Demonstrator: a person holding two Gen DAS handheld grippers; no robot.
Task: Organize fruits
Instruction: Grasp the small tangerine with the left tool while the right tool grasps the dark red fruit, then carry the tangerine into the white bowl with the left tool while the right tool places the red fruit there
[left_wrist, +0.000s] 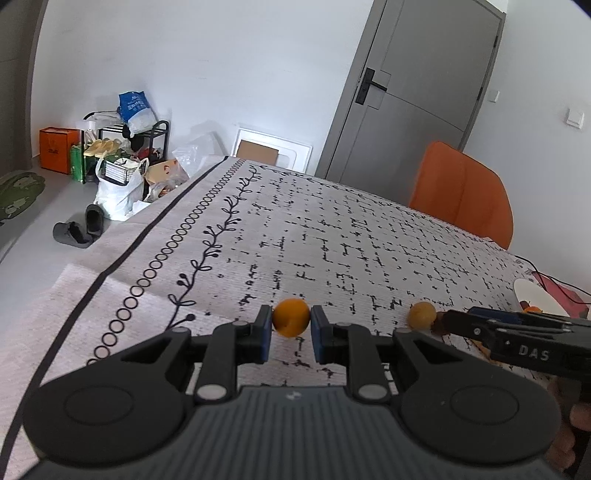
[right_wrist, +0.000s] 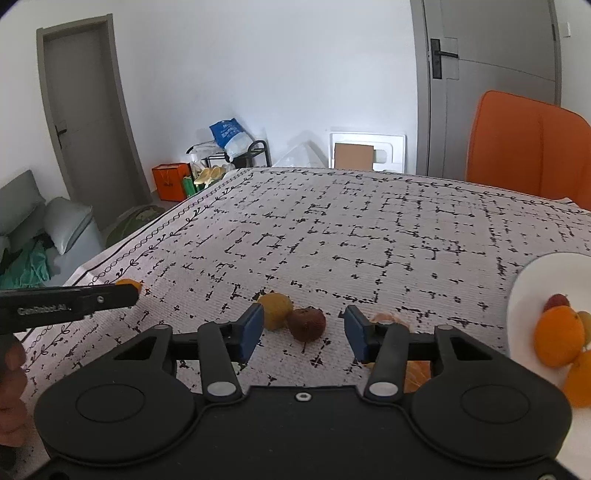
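My left gripper (left_wrist: 291, 323) is shut on a small orange fruit (left_wrist: 291, 316) just above the patterned tablecloth (left_wrist: 332, 240). The right wrist view shows that same gripper (right_wrist: 135, 292) at far left, the fruit (right_wrist: 128, 283) peeking past its tip. My right gripper (right_wrist: 303, 319) stands open around a brown fruit (right_wrist: 307, 324), its pads clear of it. A yellow fruit (right_wrist: 275, 309) sits against the left finger. The left wrist view shows this yellow fruit (left_wrist: 422, 314) at the right gripper's tip (left_wrist: 441, 322). A white plate (right_wrist: 524, 291) holds oranges (right_wrist: 559, 341) and a red fruit (right_wrist: 556, 301).
Pale peel (right_wrist: 386, 318) and an orange segment (right_wrist: 417, 373) lie under the right finger. An orange chair (right_wrist: 528, 147) stands behind the table's far edge. The table's left edge (left_wrist: 122, 254) drops to the floor. A red object with a cable (left_wrist: 557, 291) lies beyond the plate (left_wrist: 535, 295).
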